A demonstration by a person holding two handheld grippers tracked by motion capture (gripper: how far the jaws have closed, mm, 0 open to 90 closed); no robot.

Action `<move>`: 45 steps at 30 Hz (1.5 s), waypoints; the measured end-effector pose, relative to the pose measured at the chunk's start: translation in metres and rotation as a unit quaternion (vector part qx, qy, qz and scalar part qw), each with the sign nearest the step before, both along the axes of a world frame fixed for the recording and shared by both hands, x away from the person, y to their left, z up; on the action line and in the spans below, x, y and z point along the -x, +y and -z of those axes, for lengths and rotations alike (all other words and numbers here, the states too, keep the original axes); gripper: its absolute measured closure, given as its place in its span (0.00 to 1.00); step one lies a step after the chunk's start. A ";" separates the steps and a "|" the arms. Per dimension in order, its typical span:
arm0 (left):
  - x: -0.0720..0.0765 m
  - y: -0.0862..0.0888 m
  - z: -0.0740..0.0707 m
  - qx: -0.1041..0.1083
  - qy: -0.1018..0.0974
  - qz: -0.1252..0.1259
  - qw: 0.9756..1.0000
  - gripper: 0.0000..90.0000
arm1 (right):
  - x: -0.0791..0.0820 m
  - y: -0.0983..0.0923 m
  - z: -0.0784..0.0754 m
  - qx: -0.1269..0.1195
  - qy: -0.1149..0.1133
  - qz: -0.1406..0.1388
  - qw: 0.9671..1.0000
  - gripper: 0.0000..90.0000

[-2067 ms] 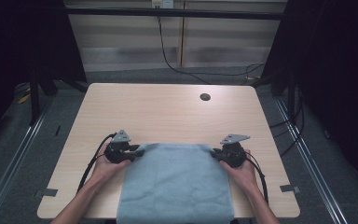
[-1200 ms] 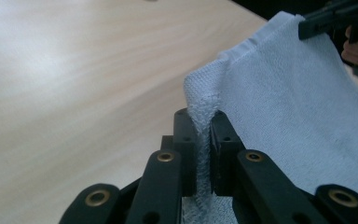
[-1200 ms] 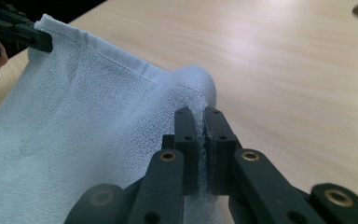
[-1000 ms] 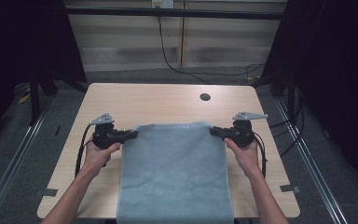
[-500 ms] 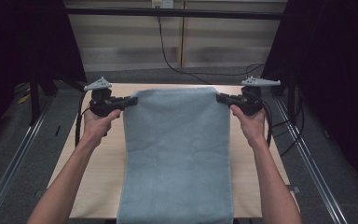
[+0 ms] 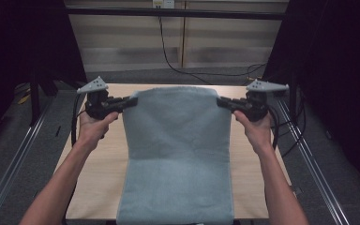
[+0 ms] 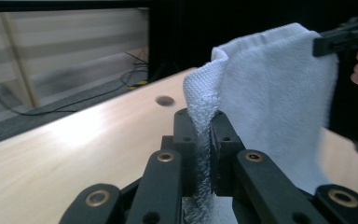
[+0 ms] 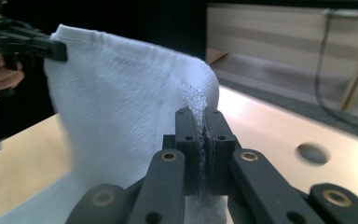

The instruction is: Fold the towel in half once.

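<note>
We've got both grippers, left [image 6: 132,100] and right [image 6: 220,101], fingers pinching the towel's [image 6: 176,140] 12 o'clock corners above the table [image 6: 98,164]; next probably folding it toward 6.

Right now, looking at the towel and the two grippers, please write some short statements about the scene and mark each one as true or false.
1. The left gripper is shut on a top corner of the towel. True.
2. The right gripper hangs open beside the towel. False: its jaws are clamped on the other top corner, as the right gripper view shows.
3. The whole towel lies flat on the table. False: its upper part is held up in the air between the grippers; the lower part drapes down over the table's near edge.
4. The towel is light blue-grey. True.
5. A round hole shows in the tabletop. True.
6. The towel is crumpled in a ball. False: it is spread out wide.
</note>
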State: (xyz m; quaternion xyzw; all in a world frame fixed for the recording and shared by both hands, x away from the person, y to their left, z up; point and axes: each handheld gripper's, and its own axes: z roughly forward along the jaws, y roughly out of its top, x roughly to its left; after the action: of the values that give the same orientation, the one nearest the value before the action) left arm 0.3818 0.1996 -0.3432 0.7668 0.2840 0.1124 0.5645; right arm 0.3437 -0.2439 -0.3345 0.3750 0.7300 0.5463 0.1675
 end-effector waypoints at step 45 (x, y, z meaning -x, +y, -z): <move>0.056 0.004 0.160 -0.122 0.153 0.005 0.981 0.93 | 0.065 0.024 0.160 0.128 0.173 -0.016 0.977 0.97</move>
State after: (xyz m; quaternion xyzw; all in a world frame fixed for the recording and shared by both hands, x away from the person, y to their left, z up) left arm 0.3260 0.2040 -0.5031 0.8397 0.3470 0.0246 0.4170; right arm 0.2782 -0.2203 -0.4947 0.4277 0.8174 0.3781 0.0765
